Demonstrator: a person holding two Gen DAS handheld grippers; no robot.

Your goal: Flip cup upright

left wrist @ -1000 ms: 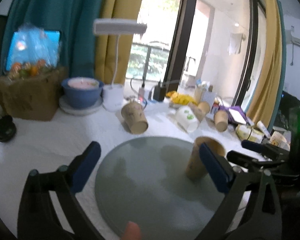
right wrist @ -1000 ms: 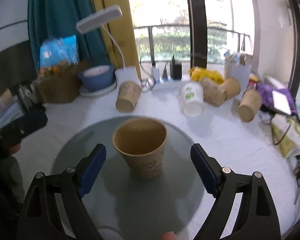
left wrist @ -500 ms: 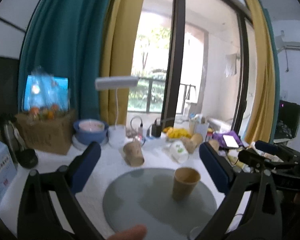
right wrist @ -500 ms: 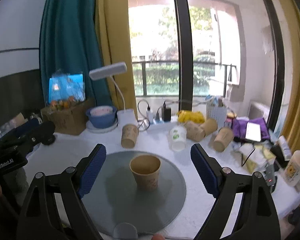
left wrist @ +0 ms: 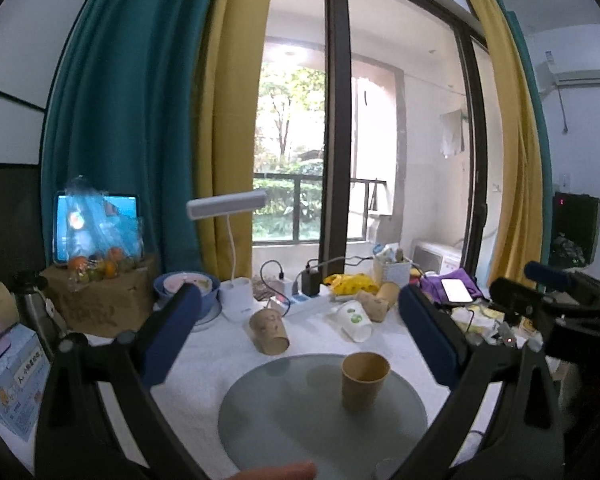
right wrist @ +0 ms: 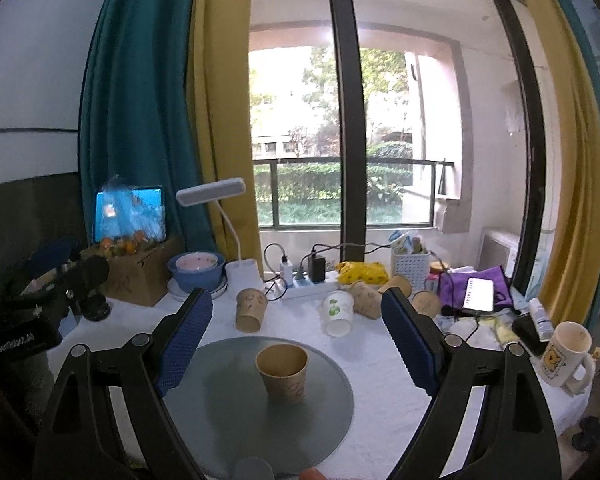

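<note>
1. The bench (right wrist: pixel 380 364) has a white cloth on it and stands before a tall window with yellow and teal curtains. A round grey glass disc (right wrist: pixel 236 412) lies on the cloth near the front.
2. The brown paper cup (right wrist: pixel 283 373) stands upright on the disc, mouth up, and nothing touches it. In the left wrist view the same cup (left wrist: pixel 365 381) is on the right part of the disc (left wrist: pixel 284 412).
3. The right tool (right wrist: pixel 296 334) is wide open and holds nothing; its blue pads (right wrist: pixel 185 336) are well apart on both sides of the cup.
4. The left tool (left wrist: pixel 300 334) is also wide open and empty, and the cup is below and between its fingers.
5. Only the right wrist view shows a white mug (right wrist: pixel 565 354) with a bear picture at the right edge of the bench. The left wrist view shows a light blue box (left wrist: pixel 10 376) at the left edge.
6. Behind the disc a brown cup (right wrist: pixel 251 310) and a white cup (right wrist: pixel 337 313) lie on their sides. A blue bowl (right wrist: pixel 196 272) holds something pink, and a cardboard box (right wrist: pixel 140 276) carries small orange fruits. A white desk lamp (right wrist: pixel 236 240) stands beside the bowl.
</note>
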